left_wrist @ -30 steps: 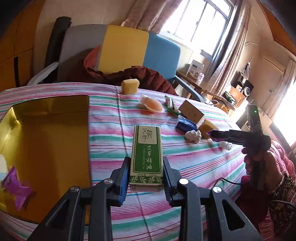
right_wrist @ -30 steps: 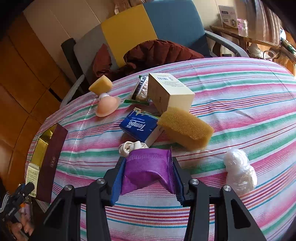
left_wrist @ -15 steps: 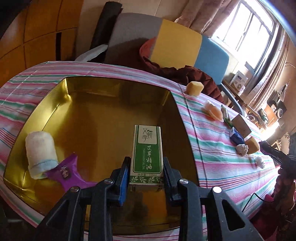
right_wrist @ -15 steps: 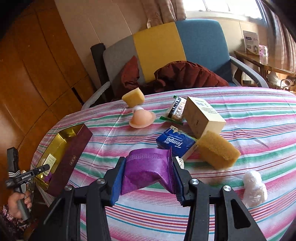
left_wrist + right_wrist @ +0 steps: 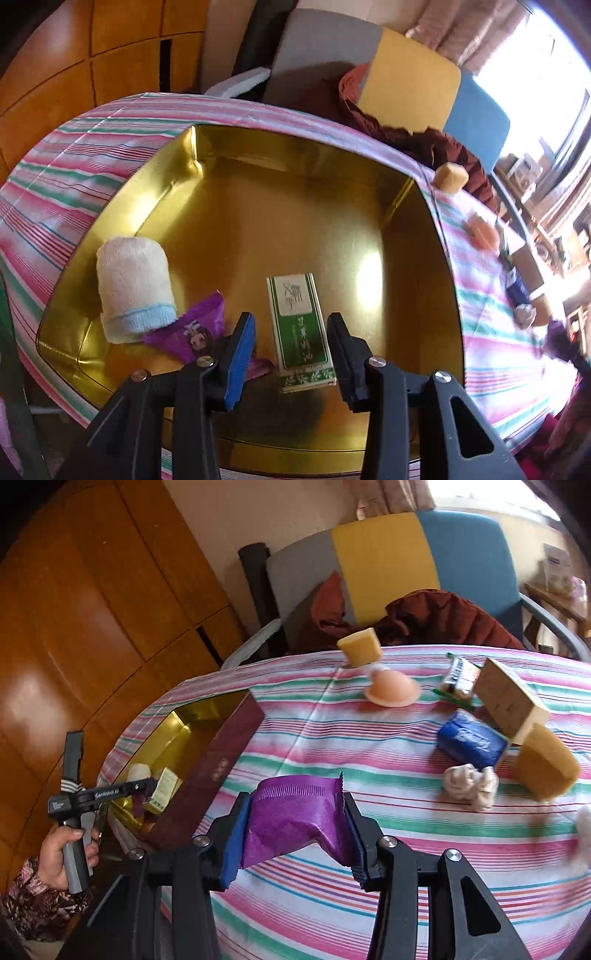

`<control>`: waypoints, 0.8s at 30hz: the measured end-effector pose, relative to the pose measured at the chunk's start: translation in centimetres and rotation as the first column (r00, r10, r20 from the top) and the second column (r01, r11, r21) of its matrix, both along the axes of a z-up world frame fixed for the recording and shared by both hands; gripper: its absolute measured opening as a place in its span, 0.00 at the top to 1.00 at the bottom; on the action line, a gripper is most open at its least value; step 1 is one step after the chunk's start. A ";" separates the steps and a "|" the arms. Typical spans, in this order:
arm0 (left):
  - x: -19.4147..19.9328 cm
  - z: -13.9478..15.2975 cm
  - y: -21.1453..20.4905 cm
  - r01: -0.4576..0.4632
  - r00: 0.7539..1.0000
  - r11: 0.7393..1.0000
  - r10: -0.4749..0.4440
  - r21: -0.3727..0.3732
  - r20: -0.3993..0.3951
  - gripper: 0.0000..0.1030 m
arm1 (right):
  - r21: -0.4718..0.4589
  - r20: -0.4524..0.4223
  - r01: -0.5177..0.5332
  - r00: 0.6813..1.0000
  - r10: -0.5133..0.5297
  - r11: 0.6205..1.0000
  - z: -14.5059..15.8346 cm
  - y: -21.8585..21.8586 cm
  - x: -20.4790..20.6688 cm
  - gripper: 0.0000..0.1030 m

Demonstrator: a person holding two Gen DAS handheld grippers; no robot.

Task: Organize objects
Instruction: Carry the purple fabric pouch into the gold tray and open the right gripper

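green box goes into the gold tin

our left gripper (image 5: 290, 354) hangs over the gold tin (image 5: 295, 206), jaws opening, pads clear of the green box (image 5: 300, 326) lying between them on the tin floor, right of a purple wrapper (image 5: 192, 330) and rolled towel (image 5: 133, 282). our right gripper (image 5: 291, 834) clamps a purple packet (image 5: 291, 816) above the striped tablecloth (image 5: 369, 746).

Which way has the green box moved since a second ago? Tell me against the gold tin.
Yes. The green box went from above the striped cloth beside the gold tin to inside it; the left tongs are opening, clear of it.
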State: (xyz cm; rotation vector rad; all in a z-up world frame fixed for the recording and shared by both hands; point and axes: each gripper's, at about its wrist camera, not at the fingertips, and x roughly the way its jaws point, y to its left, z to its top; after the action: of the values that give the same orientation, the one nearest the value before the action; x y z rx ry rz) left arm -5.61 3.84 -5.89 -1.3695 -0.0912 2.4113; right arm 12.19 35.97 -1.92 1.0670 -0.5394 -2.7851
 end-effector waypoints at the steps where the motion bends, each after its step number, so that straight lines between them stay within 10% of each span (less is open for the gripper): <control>1: -0.1 0.4 -0.5 -0.016 1.000 1.000 0.016 0.025 -0.008 0.61 | 0.006 0.001 -0.030 1.000 0.030 1.000 0.1 -1.4 -0.5 0.54; 13: -0.9 4.5 -5.4 -0.175 0.978 0.965 0.193 0.194 -0.076 0.59 | 0.183 0.034 -0.311 0.950 0.311 0.932 1.5 -16.2 -6.4 0.54; 24: -1.1 4.9 -6.2 -0.190 0.976 0.955 0.208 0.229 -0.059 0.59 | 0.336 0.217 -0.382 0.921 0.323 0.861 -1.7 -23.0 -10.6 0.54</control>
State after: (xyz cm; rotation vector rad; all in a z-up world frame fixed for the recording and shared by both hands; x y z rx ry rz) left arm -6.75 -2.33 -0.98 -1.2078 -0.4843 2.5255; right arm 1.64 12.94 -3.61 1.3040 0.1816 -2.5370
